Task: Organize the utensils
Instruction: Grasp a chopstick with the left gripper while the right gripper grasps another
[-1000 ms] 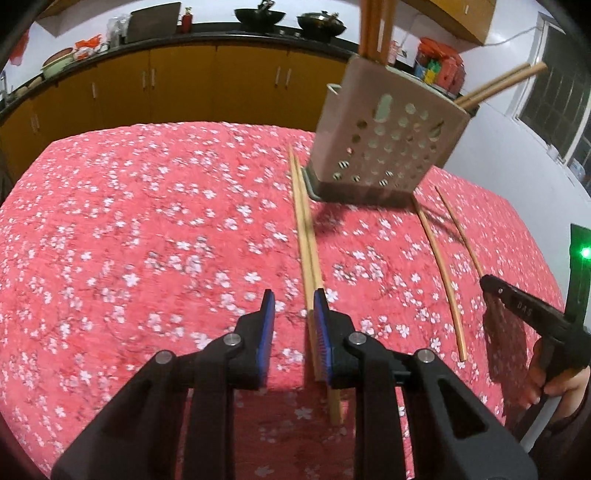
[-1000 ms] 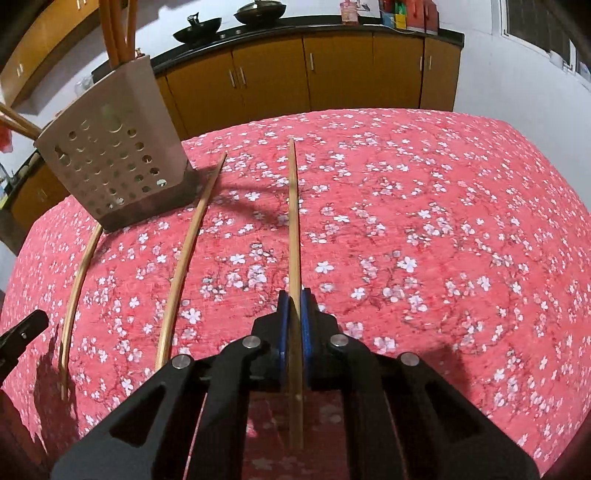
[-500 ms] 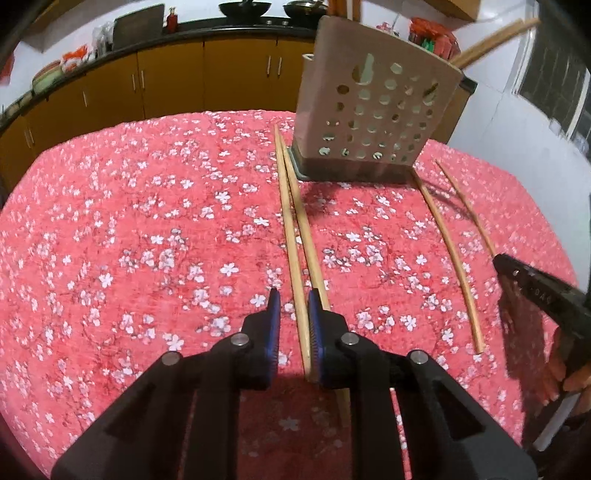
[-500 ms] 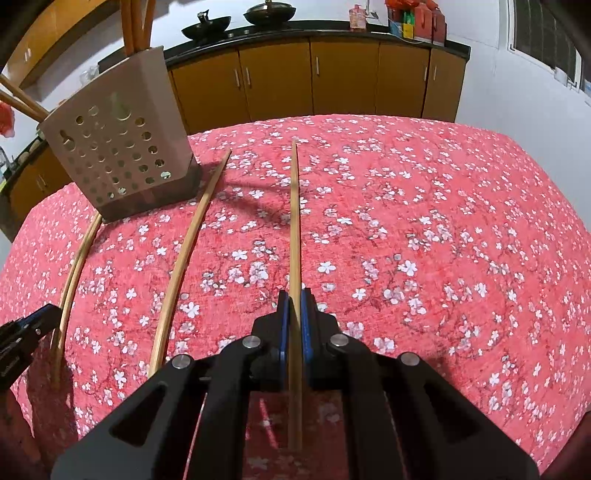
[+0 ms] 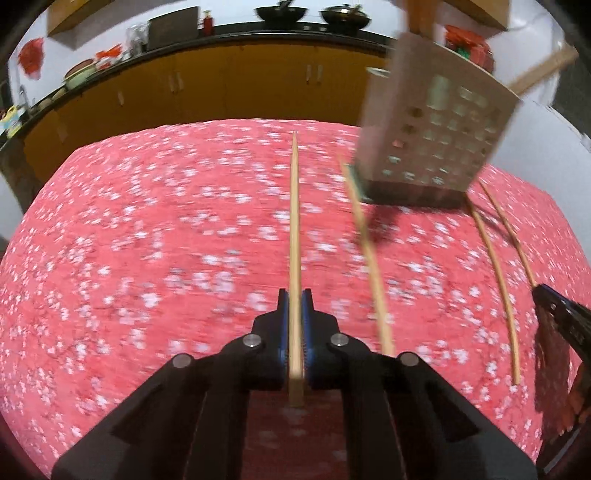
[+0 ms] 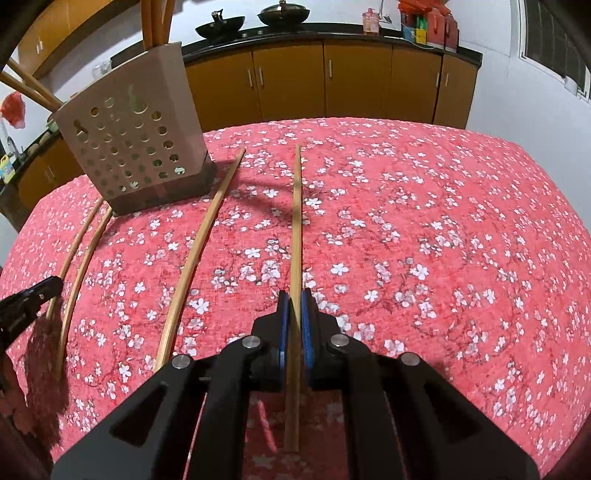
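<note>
Matt pale wooden chopsticks point(image 6: 295, 236) lie on a rough woven red cloth point(image 6: 424, 240); the perforated holder point(image 6: 135, 147) looks like smooth beige plastic.

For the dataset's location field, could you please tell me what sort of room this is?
Most likely a home kitchen: two black woks sit on a dark countertop above orange-brown wooden cabinet doors, beyond the red floral-clothed table.
</note>
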{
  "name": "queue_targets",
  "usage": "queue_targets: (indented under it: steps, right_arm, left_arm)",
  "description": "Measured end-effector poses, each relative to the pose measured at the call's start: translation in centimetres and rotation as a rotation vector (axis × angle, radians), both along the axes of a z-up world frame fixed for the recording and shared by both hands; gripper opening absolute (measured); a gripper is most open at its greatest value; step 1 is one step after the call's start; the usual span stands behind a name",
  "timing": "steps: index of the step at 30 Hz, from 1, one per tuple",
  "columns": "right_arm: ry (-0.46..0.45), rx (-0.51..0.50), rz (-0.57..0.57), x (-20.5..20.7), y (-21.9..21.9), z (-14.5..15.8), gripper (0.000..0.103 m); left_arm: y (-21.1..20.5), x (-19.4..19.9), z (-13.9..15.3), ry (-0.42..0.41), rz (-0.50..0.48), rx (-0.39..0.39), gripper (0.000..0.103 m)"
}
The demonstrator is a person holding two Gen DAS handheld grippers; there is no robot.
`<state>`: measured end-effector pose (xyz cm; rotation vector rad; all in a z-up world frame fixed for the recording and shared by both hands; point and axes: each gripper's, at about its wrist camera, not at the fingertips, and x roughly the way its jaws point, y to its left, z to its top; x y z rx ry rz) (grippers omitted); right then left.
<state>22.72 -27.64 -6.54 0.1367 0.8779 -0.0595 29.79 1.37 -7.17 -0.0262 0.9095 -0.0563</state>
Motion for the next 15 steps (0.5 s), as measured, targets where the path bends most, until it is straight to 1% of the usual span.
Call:
queue_targets:
  steps: [3, 6, 10, 15]
  right_arm:
    - [-0.005, 0.001, -0.007, 0.3, -0.3, 0.0, 0.008]
    - [-0.010, -0.003, -0.007, 0.6, -0.4, 0.0, 0.008]
    - [-0.021, -0.027, 0.001, 0.6, -0.1, -0.1, 0.008]
    - [-0.022, -0.022, 0.001, 0.6, 0.0, -0.2, 0.008]
  left_arm:
    - [1.7, 0.1, 0.1, 0.002, 0.008, -0.023, 0.008]
    - [2.4, -0.2, 0.1, -0.009, -0.005, -0.023, 0.009]
    - [1.9, -0.8, -0.1, -0.032, -0.011, 0.004, 0.010]
    - [2.0, -1.4, -0.1, -0.033, -0.009, -0.018, 0.010]
